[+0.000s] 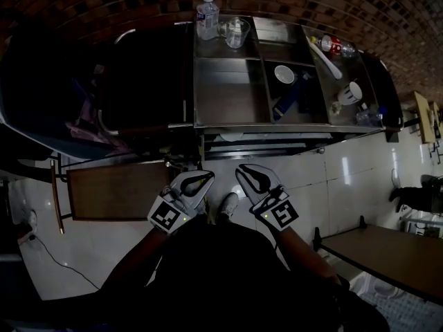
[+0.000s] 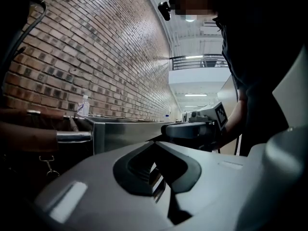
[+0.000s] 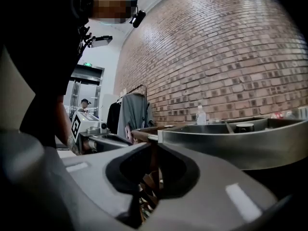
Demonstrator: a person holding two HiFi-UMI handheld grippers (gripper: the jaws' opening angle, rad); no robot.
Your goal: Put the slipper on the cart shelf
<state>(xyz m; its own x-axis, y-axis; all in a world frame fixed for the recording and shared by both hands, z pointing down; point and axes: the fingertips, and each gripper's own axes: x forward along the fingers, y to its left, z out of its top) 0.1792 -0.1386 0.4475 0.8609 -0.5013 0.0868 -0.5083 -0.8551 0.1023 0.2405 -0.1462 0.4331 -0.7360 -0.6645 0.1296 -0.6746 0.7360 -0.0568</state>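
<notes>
Empty fingers before a cart (image 1: 228, 92).
My left fingers (image 2: 91, 184) and right fingers (image 3: 231, 186) are each pressed together; a pale shape (image 1: 232, 136) on the lower shelf may be the slipper.

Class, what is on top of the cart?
A water bottle, a clear mug, a white bowl, a red-labelled bottle and a white cup. The top tray covers whatever lies beneath it.
</notes>
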